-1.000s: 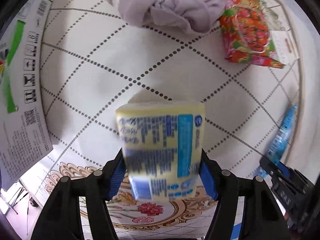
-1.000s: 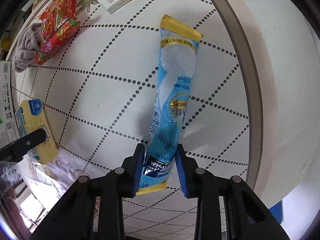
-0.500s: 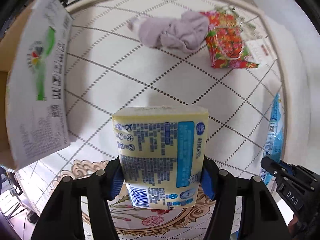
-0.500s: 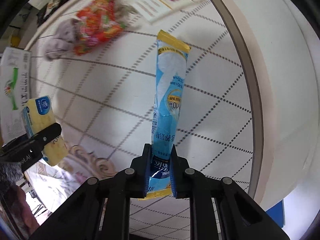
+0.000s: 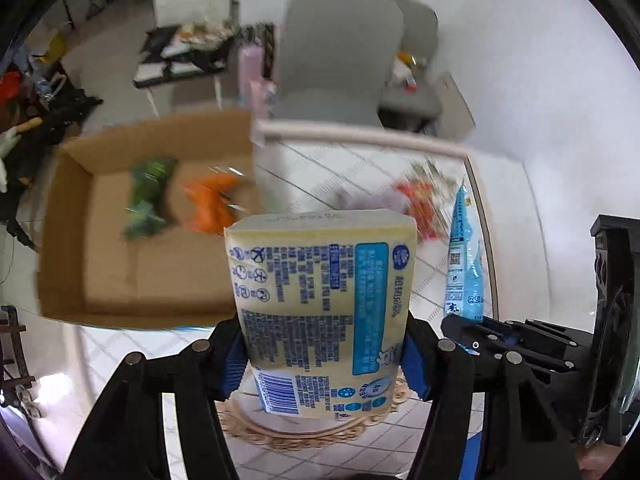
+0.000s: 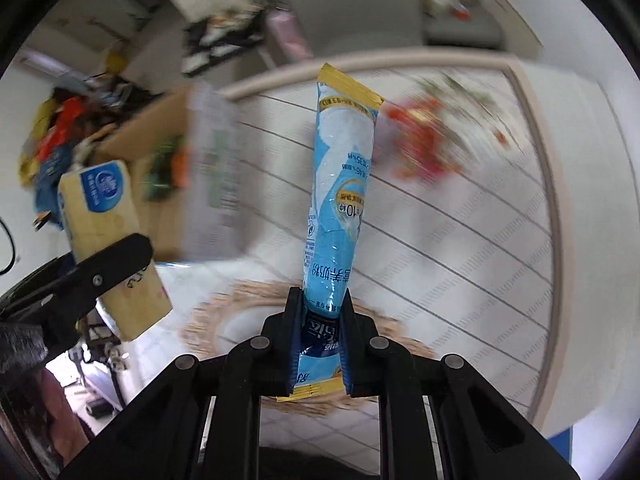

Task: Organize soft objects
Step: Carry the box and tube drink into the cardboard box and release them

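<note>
I count two packs in my grip, one per gripper. My left gripper (image 5: 324, 356) is pinching one yellow tissue pack (image 5: 320, 308) across its lower half, blue pads pressed into both sides, the pack standing upright with its printed back and barcode facing the camera. My right gripper (image 6: 318, 344) is clamped on one long blue sachet (image 6: 340, 208) near its bottom seal, so the sachet sticks up and away with its gold top edge leaning slightly right.

Both packs are lifted clear of the table (image 5: 360, 168). From the left wrist view I see one open cardboard box (image 5: 108, 264) off to the left, and inside it two items: one green packet (image 5: 146, 196) and one orange packet (image 5: 210, 204) side by side (both smeared by motion blur, so I cannot tell more). On the far part of the table there is one red flowered bag (image 5: 420, 200) and one pale purple cloth (image 5: 368, 200) just beside it, also blurred.

Each gripper shows up in the other's camera: the right one sits at the lower right of the left view with the sachet rising from it, and the left one sits at the left edge of the right view holding the tissue pack tilted. Both point forward across the table, roughly level with each other and near together, the box ahead-left of them.
</note>
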Available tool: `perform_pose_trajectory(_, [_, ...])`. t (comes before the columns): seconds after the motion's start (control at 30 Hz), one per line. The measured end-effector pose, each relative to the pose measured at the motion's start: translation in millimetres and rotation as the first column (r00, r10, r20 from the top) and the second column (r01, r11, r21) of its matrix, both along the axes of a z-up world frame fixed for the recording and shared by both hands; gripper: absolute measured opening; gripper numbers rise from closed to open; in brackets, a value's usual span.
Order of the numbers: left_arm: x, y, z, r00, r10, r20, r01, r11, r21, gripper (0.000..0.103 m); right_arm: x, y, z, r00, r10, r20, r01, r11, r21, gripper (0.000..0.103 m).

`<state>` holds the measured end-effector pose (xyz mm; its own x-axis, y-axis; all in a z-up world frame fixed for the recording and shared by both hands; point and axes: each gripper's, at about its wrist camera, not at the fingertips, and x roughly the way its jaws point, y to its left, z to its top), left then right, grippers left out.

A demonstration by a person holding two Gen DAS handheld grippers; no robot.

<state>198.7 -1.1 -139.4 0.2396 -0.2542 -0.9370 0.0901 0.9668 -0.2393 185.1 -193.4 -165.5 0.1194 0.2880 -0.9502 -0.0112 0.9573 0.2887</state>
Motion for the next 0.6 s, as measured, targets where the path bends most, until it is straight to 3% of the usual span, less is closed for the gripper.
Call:
perform_pose_trajectory(0.17, [15,85,11,0.997,0.065,0.029,-0.067,0.997,0.050,0.060,28,95,25,0.993,0.107,0.054,-0.109,0.993,0.044,0.017])
perform_pose_trajectory(0.27, [32,130,-6,0.994,0.108,0.003,-0.108,0.991,0.077,0.060,51,149,20,0.987,0.158,0.044,-0.160,0.985,0.057,0.017])
perform_pose_trajectory(0.43, [67,188,-49,0.983,0.169,-0.068,-0.161,0.981,0.107,0.060,90,221,-17,0.978,0.206,-0.029,-0.204,0.977,0.063,0.017])
perform_pose_trajectory(0.6, [109,219,-108,0.969,0.187,-0.160,-0.168,0.978,0.127,0.060,125,257,-74,0.973,0.203,-0.108,-0.203,0.979,0.005,0.017])
